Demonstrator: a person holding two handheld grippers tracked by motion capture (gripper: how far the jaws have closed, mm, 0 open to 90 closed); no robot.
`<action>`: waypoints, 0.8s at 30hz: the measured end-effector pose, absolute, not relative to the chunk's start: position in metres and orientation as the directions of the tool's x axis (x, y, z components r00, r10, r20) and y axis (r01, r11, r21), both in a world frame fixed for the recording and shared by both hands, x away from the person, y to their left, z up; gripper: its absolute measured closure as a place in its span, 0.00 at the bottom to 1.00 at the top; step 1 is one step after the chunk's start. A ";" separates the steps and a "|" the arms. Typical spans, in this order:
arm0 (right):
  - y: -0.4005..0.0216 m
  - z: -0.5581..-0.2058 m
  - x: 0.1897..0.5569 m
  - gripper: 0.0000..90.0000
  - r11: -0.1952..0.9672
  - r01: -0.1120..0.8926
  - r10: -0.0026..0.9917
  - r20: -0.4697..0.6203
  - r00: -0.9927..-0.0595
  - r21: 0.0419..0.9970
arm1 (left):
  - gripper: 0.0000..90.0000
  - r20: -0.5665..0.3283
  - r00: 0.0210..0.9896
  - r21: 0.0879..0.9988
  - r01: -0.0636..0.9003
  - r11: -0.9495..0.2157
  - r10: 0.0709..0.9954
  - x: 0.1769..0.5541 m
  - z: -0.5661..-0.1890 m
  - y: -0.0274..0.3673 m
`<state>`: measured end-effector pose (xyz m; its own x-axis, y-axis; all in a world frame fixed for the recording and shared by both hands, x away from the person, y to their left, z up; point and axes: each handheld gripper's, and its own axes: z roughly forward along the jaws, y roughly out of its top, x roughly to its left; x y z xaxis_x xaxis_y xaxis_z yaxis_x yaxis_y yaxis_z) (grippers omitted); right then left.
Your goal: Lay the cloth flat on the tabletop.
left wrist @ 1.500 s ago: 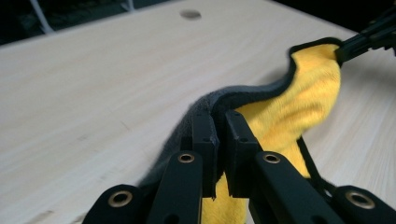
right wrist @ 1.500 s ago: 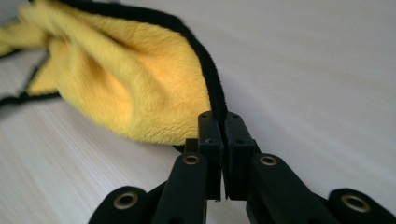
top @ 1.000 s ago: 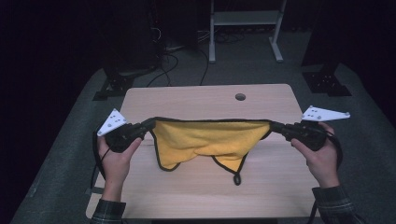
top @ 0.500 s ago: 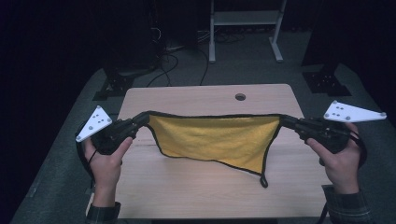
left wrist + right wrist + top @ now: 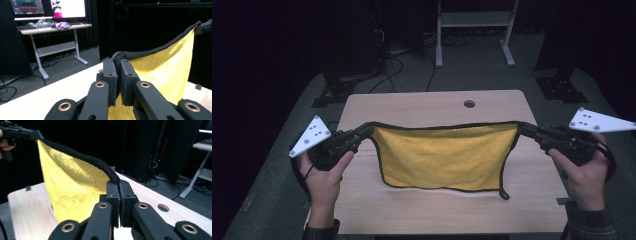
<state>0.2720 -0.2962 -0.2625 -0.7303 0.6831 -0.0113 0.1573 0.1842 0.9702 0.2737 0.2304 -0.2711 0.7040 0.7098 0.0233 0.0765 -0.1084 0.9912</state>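
Overhead, a person stands at the near edge of a light wooden table (image 5: 432,102) and holds a yellow cloth (image 5: 444,155) with black trim stretched between two handheld grippers. The left gripper (image 5: 364,131), at about nine o'clock from the table's centre, has its jaws pinched tight on the cloth's top left corner. The right gripper (image 5: 526,129), at about three o'clock, is clamped on the top right corner in the same way. Each gripper's own view shows its two black jaws pressed together with the thick black hem caught between them.

The cloth hangs like a banner over the middle of the table, its top edge nearly straight from one gripper to the other. Its lower edge sags toward six o'clock, and a small black loop (image 5: 504,195) dangles at the lower right corner, close to the tabletop. A round hole (image 5: 469,104) in the table sits at twelve o'clock, beyond the cloth.

To lay the cloth flat, I would judge it best to keep both hands level and the top edge taut, lower them together, and let the hanging edge touch down first so no folds form. Letting go should wait until the cloth rests fully on the wood.
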 end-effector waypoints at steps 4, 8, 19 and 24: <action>-0.298 -0.268 0.286 0.97 0.158 0.180 0.694 0.020 -0.720 0.971 | 0.93 0.010 0.705 0.990 0.095 -0.108 0.709 0.283 -0.278 0.228; -0.298 -0.264 0.279 0.97 0.167 0.160 0.692 -0.001 -0.722 0.973 | 0.94 0.028 0.710 0.990 0.077 -0.116 0.704 0.273 -0.274 0.229; -0.299 -0.239 0.221 0.97 0.201 0.062 0.654 -0.087 -0.751 0.978 | 0.93 0.094 0.730 0.993 -0.024 -0.111 0.677 0.219 -0.247 0.235; -0.297 -0.240 0.224 0.97 0.218 0.072 0.652 -0.091 -0.752 0.973 | 0.93 0.075 0.730 0.993 0.010 -0.121 0.680 0.226 -0.251 0.237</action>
